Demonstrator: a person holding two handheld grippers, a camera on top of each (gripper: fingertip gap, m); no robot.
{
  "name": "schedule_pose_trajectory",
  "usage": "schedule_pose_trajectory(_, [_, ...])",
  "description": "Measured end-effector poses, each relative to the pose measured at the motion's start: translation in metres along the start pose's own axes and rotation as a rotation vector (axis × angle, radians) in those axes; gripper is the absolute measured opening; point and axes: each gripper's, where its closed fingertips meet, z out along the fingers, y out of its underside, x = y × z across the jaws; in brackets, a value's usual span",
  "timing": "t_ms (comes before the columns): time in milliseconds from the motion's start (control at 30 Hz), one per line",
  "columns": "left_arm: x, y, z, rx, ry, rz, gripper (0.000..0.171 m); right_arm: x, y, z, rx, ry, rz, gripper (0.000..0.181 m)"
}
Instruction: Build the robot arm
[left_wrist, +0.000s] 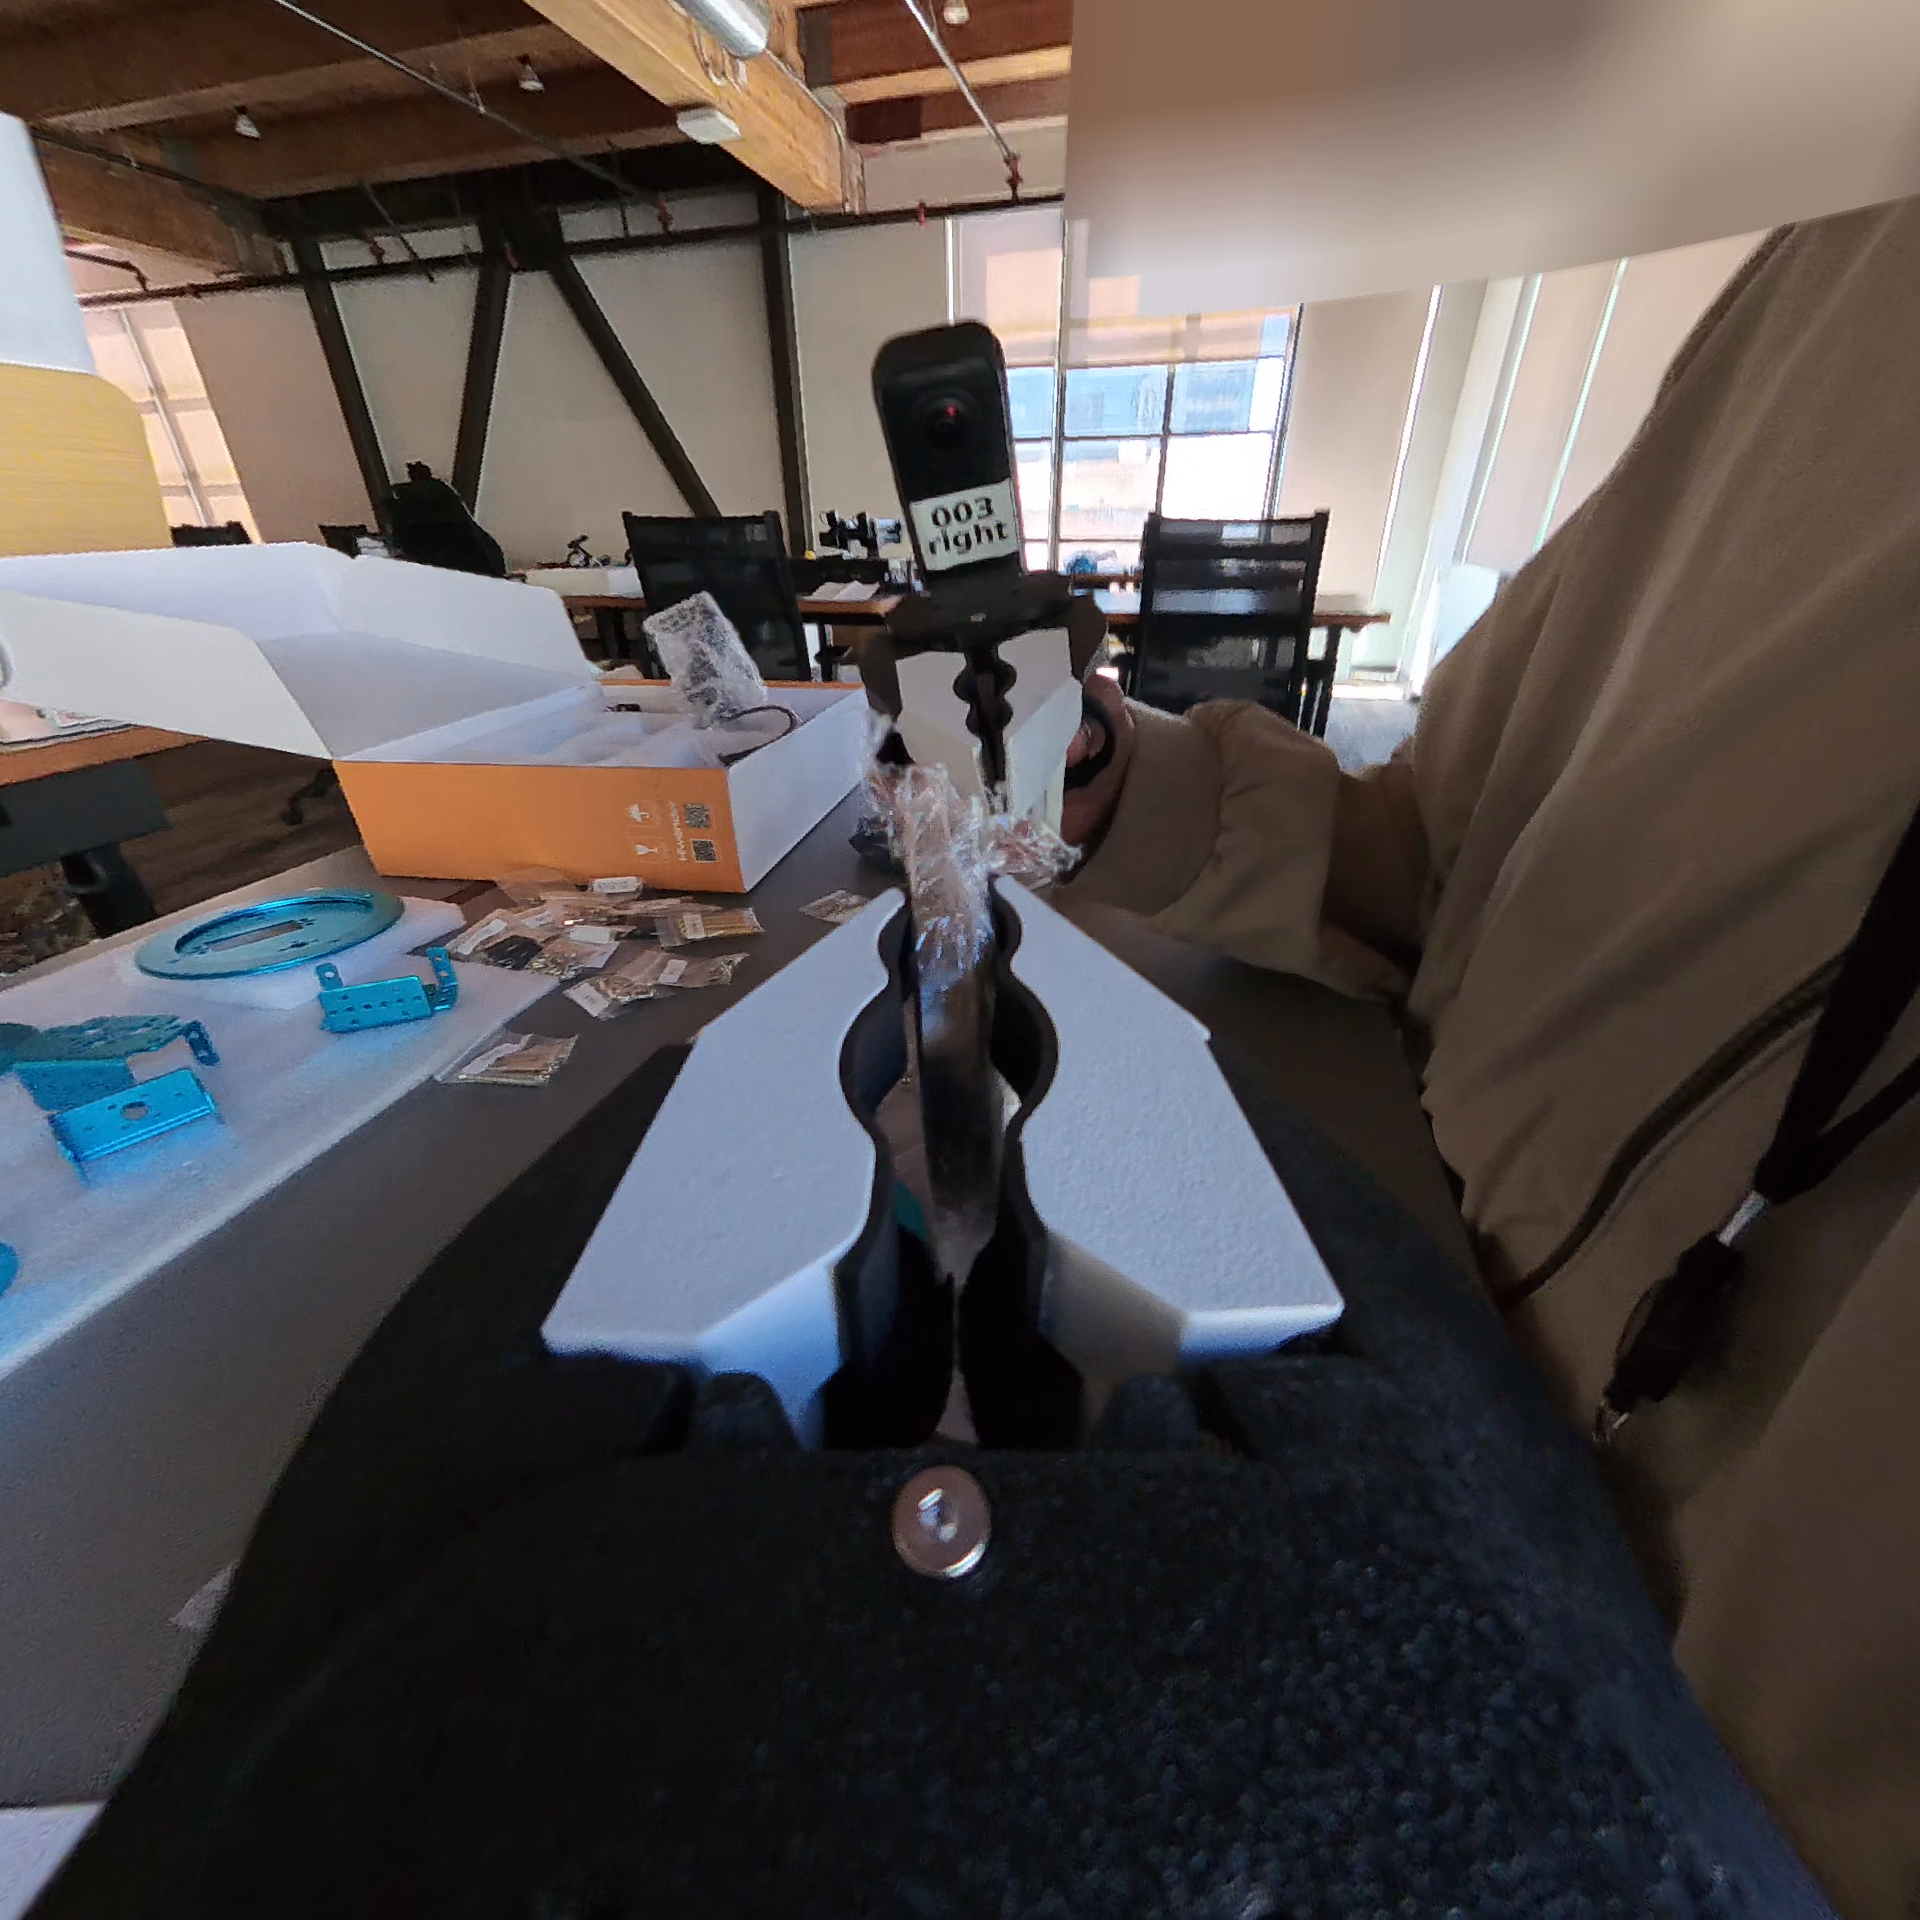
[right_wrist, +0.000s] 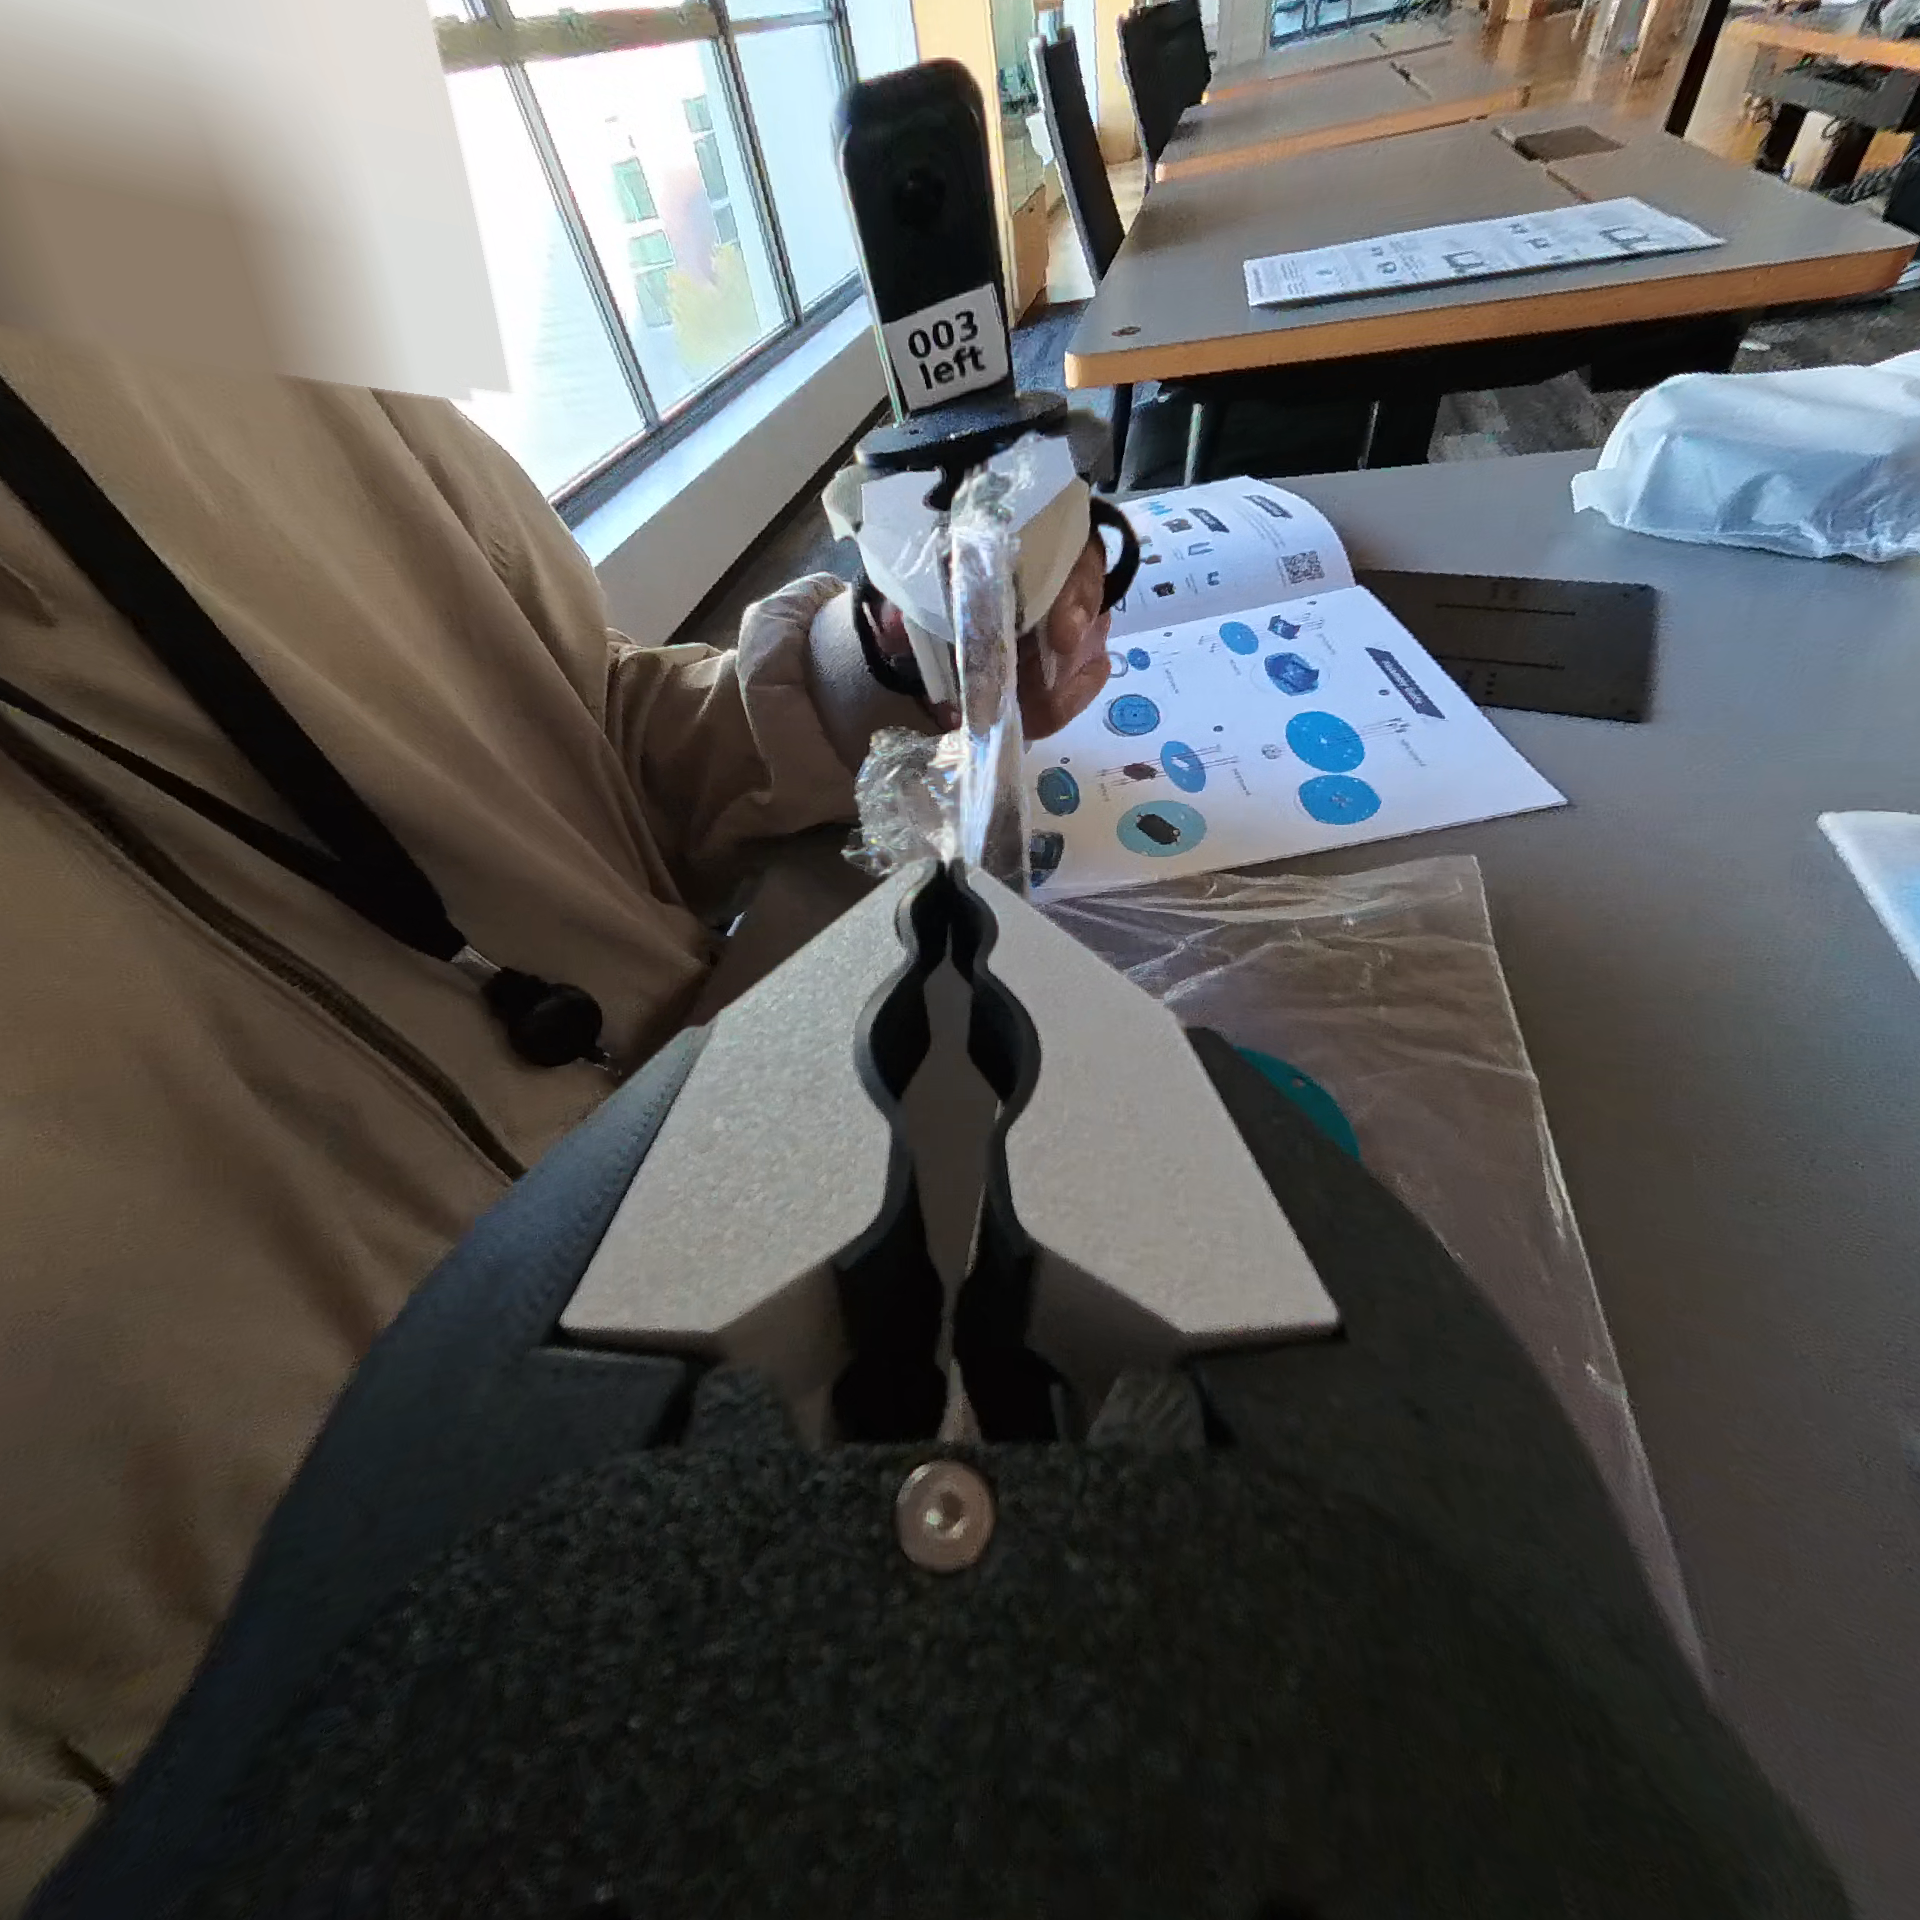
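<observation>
Our left gripper (left_wrist: 951, 914) is clamped on one end of a clear plastic bag (left_wrist: 951, 997) with a dark part inside; our right gripper (right_wrist: 951, 883) pinches the other end at its very tips, jaws together. The bag stretches taut between the two, which face each other above the grey table (right_wrist: 1714, 935). Off to the right gripper's right lie an open instruction booklet (right_wrist: 1351, 717) and an empty plastic sleeve (right_wrist: 1351, 997). To tear cleanly, we judge both grips must hold firm and pull steadily apart.
</observation>
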Motion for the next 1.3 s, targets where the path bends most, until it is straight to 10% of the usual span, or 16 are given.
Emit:
schedule_pose_trajectory(400, [-0.026, -0.004, -0.002, 0.111, -0.08, -0.211, 0.009, 0.034, 0.007, -0.002, 0.06, 0.162, 0.049, 0.0])
schedule_pose_trajectory(733, [-0.074, 0.018, 0.006, 0.064, -0.245, -0.697, 0.009, 0.044, -0.005, 0.011, -0.234, 0.627, -0.654, 0.038])
schedule_pose_trajectory(1300, [-0.065, 0.025, 0.017, -0.022, -0.204, -0.744, 0.009, 0.072, 0.015, 0.034, -0.522, 0.78, -1.023, 0.0])
